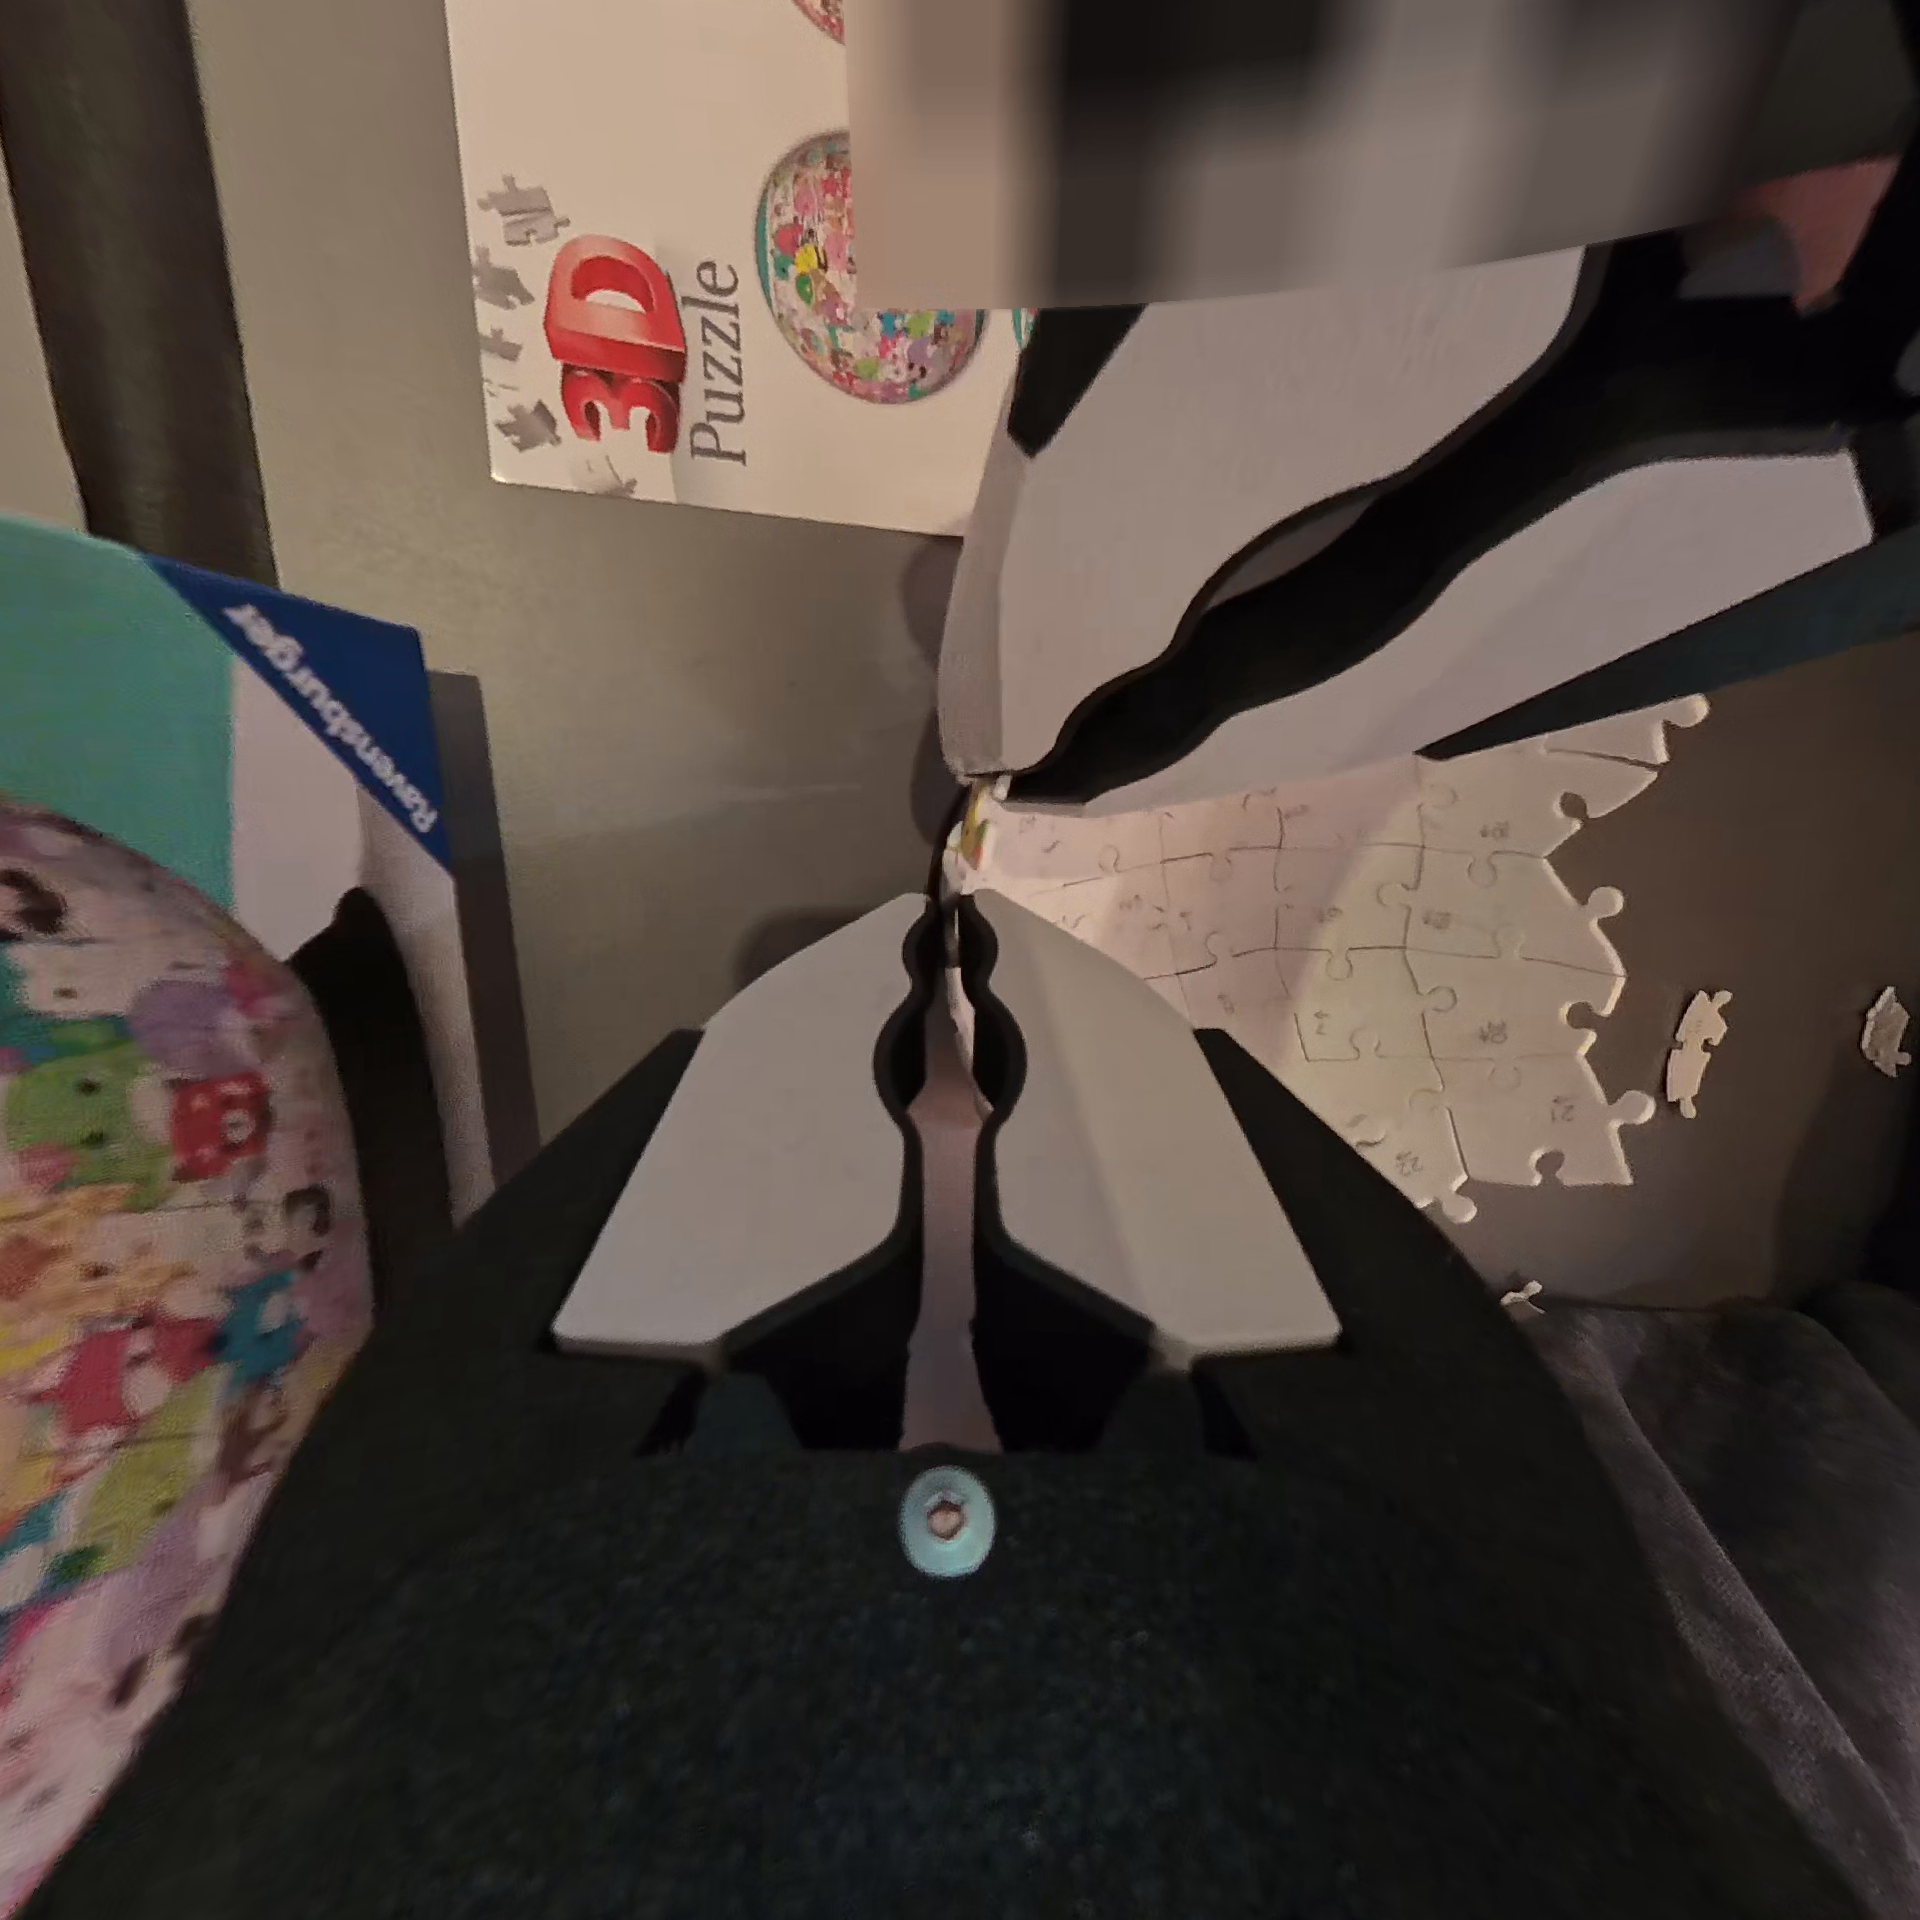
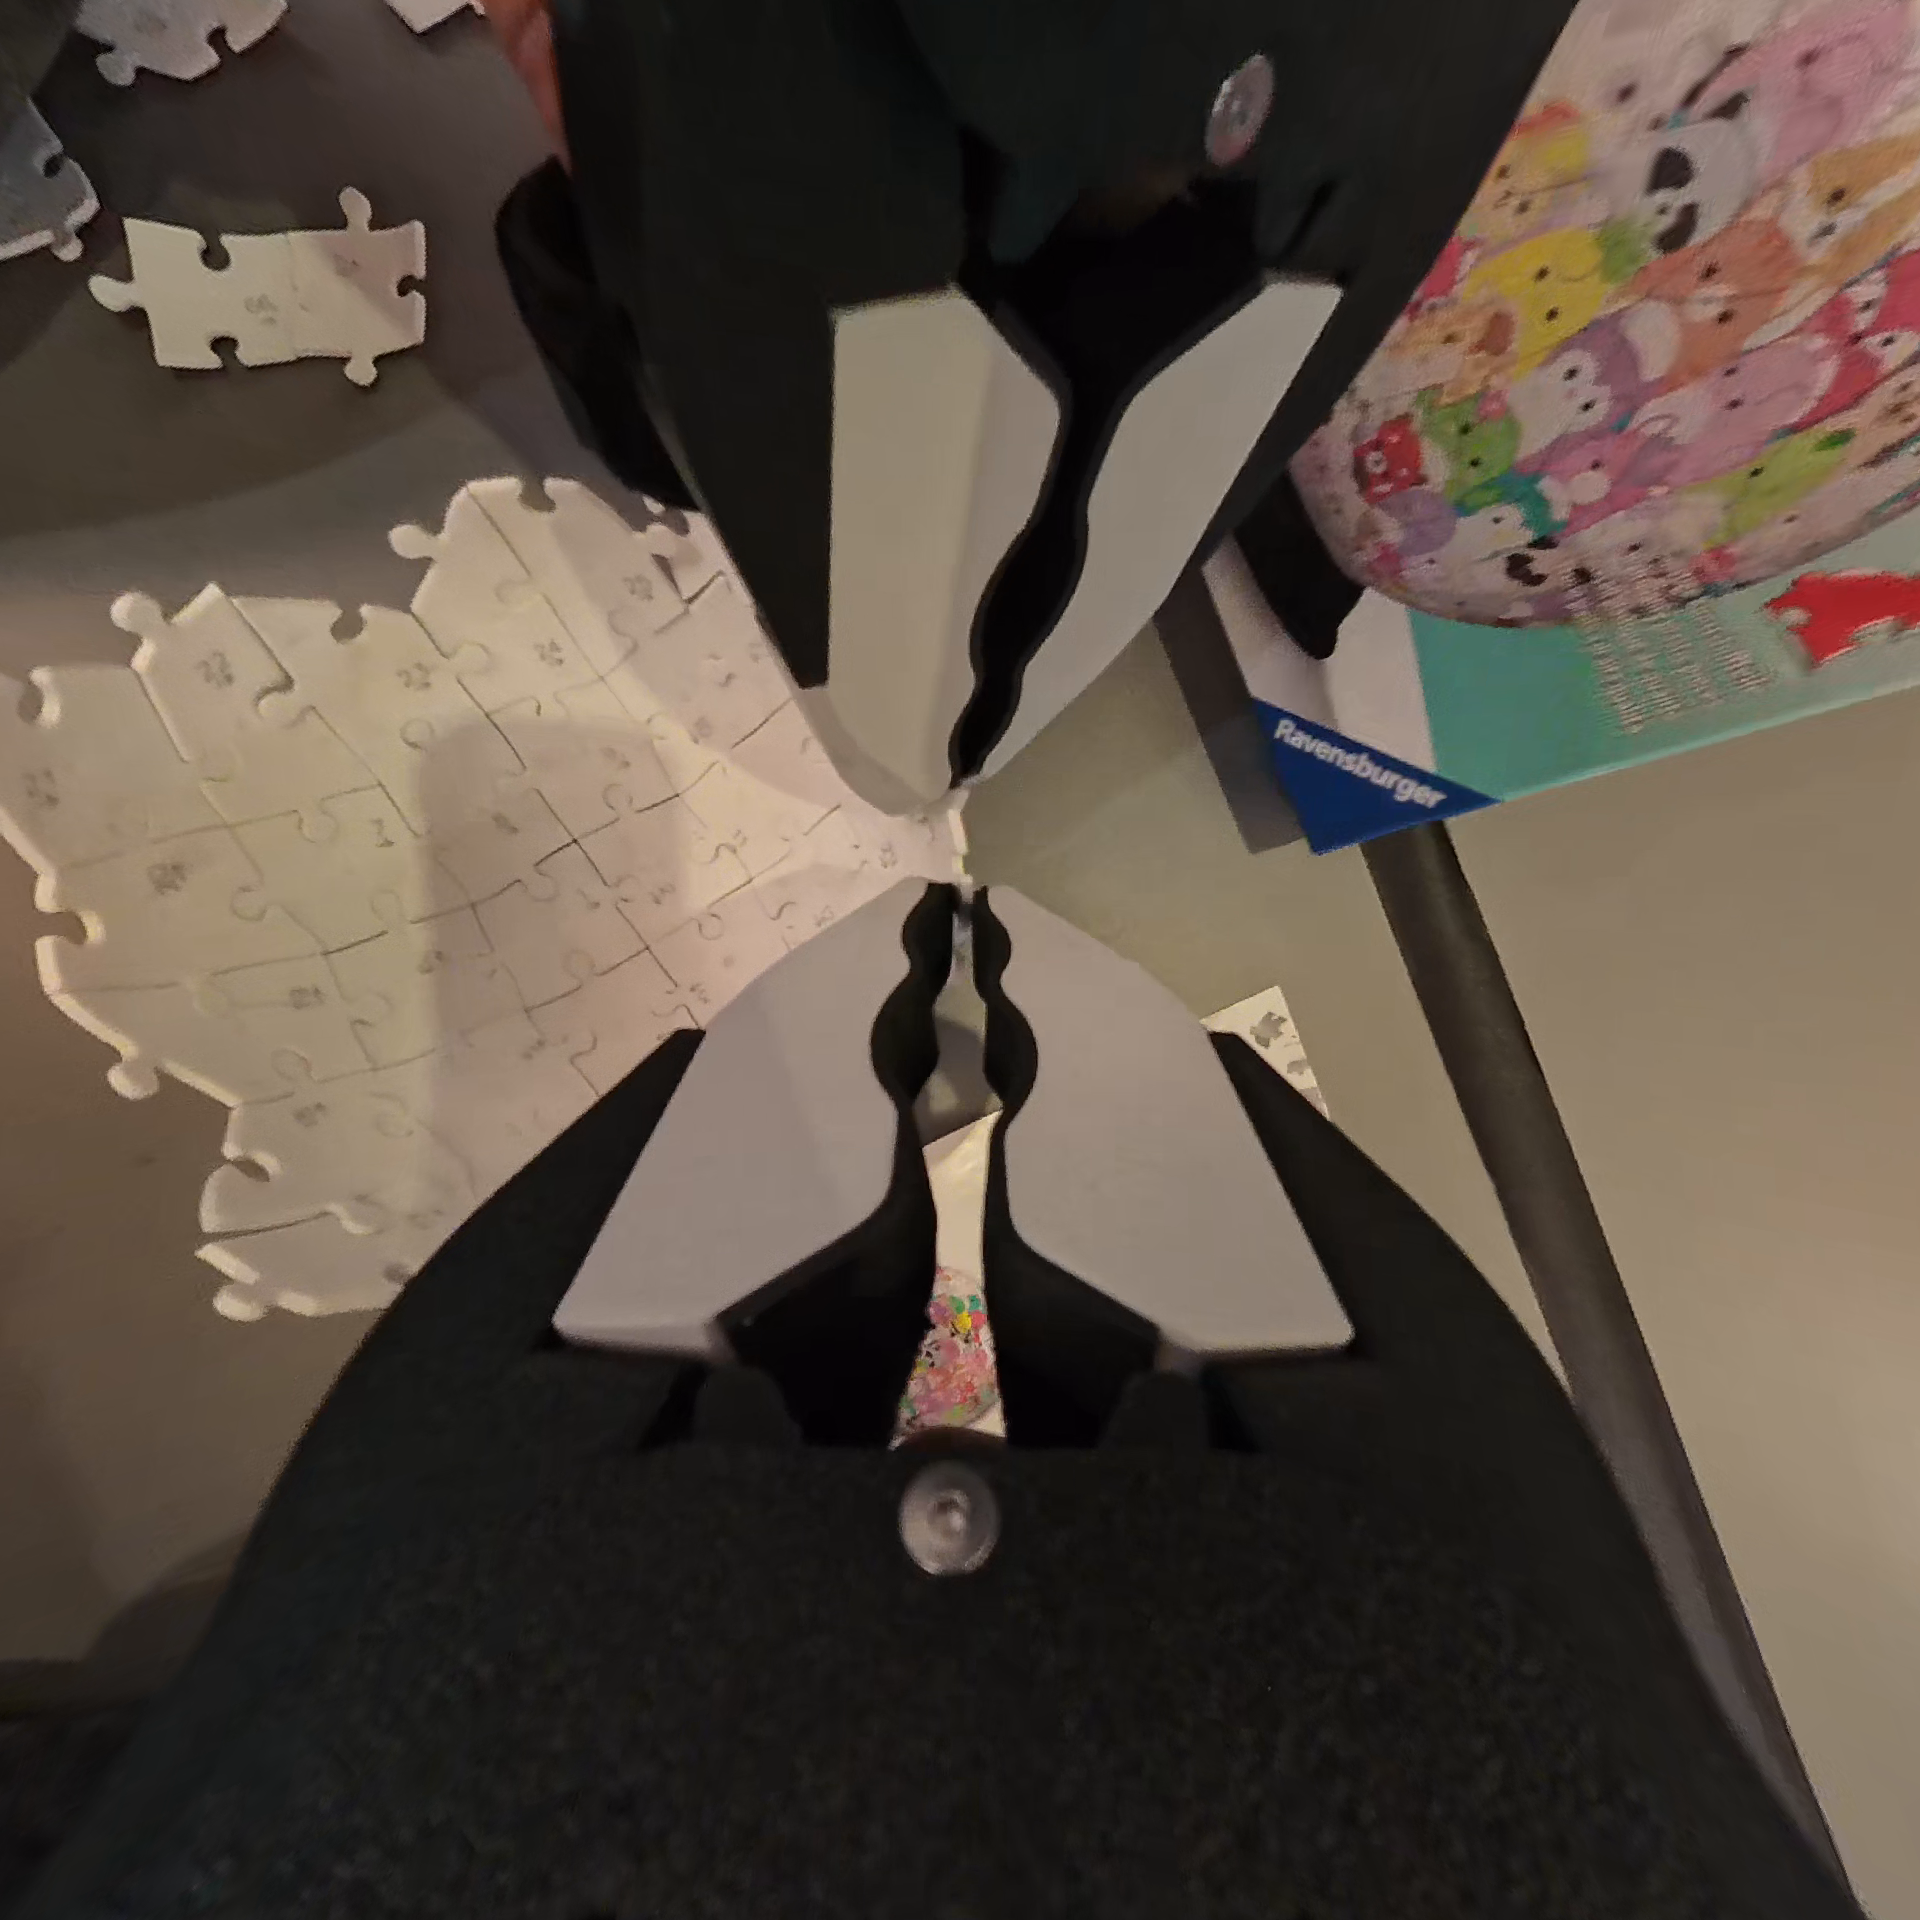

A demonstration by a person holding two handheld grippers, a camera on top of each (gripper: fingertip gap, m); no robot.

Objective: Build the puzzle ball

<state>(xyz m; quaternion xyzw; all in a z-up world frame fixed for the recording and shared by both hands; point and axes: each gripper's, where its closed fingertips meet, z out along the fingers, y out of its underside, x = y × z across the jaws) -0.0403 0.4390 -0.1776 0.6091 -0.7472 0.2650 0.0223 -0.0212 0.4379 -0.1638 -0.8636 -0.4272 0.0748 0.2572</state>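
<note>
- The puzzle box (image 1: 156,1039) with its colourful ball picture stands at the table's (image 1: 675,675) edge.
- The joined sheet of white puzzle pieces (image 2: 343,862) is held over the table.
- The left gripper (image 1: 951,914) and right gripper (image 2: 961,899) each pinch that sheet's corner, tips nearly meeting.
- Loose pieces (image 1: 1699,1049) lie on the table nearby.

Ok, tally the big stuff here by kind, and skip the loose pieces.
Grippers: 2 (left gripper, right gripper)
Joined puzzle section: 1
Box: 1
Leaflet: 1
Total: 5
</note>
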